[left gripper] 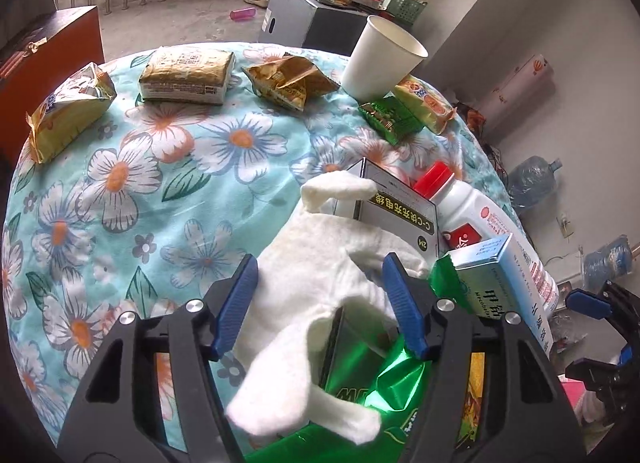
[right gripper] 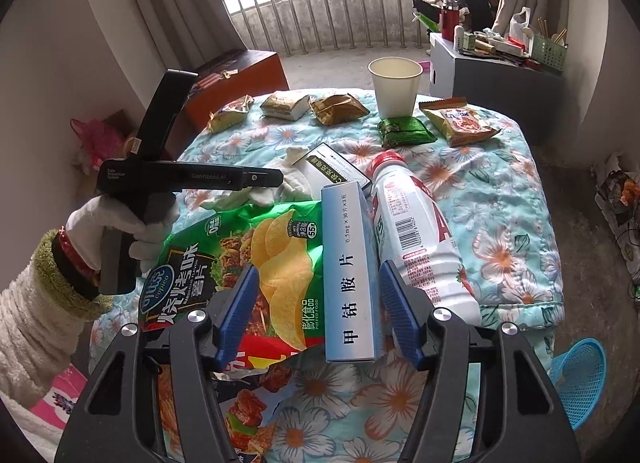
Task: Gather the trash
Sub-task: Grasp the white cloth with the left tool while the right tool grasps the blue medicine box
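Trash, catalogued left to right on the floral-quilted surface as I see it through the right wrist camera.

Far row: yellow snack packet, tan wrapped block, crumpled gold wrapper, white paper cup standing upright, green packet, orange biscuit packet. All look light and crinkly; I judge the cup crushable, best pinched at its rim.

Near heap: green crisp bag, soft and slippery foil, best taken at a folded edge. Pale blue medicine box lies on it, stiff card, light, easy across its narrow sides. White plastic bottle with a red cap lies on its side just beside the box; smooth, likely to roll. Behind them, a dark cable box under a white glove.

Left claw: jaws apart either side of the glove, not pressing it. Right claw: jaws apart, straddling the medicine box and crisp bag without pinching either.

A blue mesh basket sits on the floor at the right.
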`<state>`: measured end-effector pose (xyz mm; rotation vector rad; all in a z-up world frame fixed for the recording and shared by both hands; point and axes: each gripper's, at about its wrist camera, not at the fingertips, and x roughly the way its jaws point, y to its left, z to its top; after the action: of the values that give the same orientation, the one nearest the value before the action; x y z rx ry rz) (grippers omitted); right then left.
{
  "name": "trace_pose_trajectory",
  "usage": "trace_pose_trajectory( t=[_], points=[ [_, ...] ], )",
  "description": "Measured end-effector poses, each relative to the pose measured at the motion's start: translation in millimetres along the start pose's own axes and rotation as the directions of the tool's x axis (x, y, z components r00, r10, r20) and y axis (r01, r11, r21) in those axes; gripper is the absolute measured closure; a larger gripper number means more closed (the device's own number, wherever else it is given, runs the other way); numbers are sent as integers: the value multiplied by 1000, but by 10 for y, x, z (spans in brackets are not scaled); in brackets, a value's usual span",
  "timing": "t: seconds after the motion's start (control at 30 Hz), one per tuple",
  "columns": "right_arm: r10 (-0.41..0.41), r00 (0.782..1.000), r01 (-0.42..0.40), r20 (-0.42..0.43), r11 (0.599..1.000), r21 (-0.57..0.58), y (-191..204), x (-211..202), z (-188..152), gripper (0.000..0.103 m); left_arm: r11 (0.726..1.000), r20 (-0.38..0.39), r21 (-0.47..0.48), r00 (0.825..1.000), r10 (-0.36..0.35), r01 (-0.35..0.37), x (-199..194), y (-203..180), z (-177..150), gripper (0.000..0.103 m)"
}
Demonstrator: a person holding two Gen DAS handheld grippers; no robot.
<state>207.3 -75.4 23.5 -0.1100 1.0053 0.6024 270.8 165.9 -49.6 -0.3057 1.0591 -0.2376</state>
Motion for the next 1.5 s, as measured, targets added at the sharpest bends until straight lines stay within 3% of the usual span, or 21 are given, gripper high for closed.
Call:
trace_pose_trajectory(
  t=[0.23,0.47,0.63,0.93,1.03,1.13,1.5],
  points=[
    [-15,999,15,-49,1000,-11,-20,158,25,47,1000,-5,-17,1000,-10,10,31,73,43,51],
    [-21,997,20,-75,1000,-11,-47,249,27,57,996,5,-80,999,-50,50,4,200,72,78],
    [-36,996,34,-84,999,-25,-42,280,65,61,993,19,-101,998,-52,53,-37,262,55,87],
    [-72,992,67,-108,996,-53,-24,393,118,63,996,98,-87,995,-4,13,-299,280,36,91],
    [-88,990,82,-114,995,-57,-27,428,122,70,997,124,-81,992,6,4,-410,289,24,92],
    [-84,990,79,-112,996,-44,-48,429,125,70,997,151,-71,988,14,-3,-528,289,8,92],
    [-65,997,65,-43,998,-6,16,173,159,71,999,247,-30,969,22,-15,-960,193,-50,92]
  ],
)
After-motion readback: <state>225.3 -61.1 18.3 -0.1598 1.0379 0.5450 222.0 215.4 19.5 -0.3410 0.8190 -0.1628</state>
